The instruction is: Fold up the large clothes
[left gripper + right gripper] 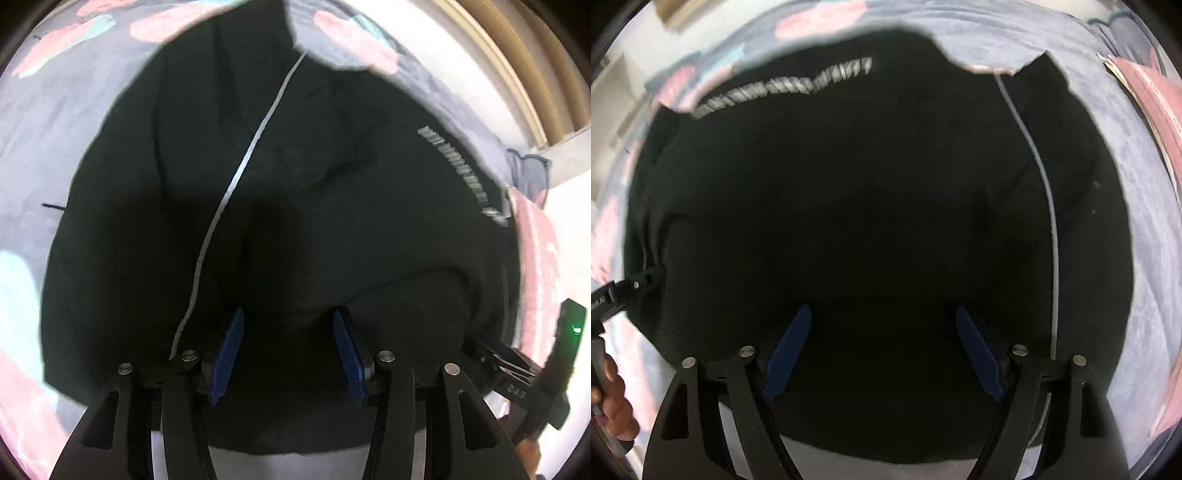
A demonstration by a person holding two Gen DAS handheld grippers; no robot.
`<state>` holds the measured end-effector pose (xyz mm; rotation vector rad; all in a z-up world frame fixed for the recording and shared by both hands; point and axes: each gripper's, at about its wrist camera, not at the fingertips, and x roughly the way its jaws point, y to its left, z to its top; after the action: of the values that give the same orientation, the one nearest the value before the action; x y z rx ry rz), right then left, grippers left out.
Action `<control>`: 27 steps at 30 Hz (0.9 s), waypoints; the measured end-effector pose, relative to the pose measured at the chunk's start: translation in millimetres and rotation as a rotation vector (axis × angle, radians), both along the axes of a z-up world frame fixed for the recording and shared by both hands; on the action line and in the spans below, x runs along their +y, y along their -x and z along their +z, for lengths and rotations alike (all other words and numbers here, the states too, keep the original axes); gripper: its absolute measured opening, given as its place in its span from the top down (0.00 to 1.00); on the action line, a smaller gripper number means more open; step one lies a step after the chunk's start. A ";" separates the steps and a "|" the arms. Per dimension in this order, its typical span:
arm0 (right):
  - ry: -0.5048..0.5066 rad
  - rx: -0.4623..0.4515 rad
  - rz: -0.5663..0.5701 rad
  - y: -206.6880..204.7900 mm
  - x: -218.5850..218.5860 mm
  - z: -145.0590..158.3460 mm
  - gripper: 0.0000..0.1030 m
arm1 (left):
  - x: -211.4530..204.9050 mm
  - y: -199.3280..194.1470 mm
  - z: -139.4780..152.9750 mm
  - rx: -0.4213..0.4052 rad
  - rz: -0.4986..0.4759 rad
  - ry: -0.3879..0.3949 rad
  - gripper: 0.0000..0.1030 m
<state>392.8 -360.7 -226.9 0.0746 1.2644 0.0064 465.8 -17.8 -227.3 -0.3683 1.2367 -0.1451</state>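
A large black garment [295, 184] with a thin white stripe [243, 162] and a band of grey lettering [465, 173] lies bunched on a bed. It fills the right wrist view too [868, 184], with its stripe [1045, 184] and lettering [783, 88]. My left gripper [288, 354] is open just above the cloth, blue pads [229, 350] apart with nothing between them. My right gripper [882, 350] is open over the garment's near edge, pads [790, 347] wide apart. The other gripper shows at the frame edge in the left wrist view [517, 369] and in the right wrist view [620, 295].
The bed cover [55, 129] is grey-blue with pink and mint patches, seen also in the right wrist view [1137, 221]. A wooden frame [524, 74] and pale wall lie beyond the bed. A hand [613, 398] holds the left gripper's handle.
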 end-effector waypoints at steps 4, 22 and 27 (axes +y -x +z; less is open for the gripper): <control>-0.031 0.034 -0.031 -6.4 -5.7 11.2 0.16 | -7.6 -0.9 20.5 0.002 -0.022 -0.041 0.50; 0.111 -0.252 -0.201 42.6 -99.1 140.2 0.00 | 128.6 46.7 163.5 -0.333 0.100 -0.038 0.32; 0.016 -0.147 -0.274 14.2 -152.3 98.1 0.00 | 141.8 8.9 130.7 -0.241 0.091 -0.050 0.32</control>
<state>378.6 -513.0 -128.8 0.2296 1.0993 -0.2309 456.9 124.1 -96.6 -0.3518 0.9822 -0.0777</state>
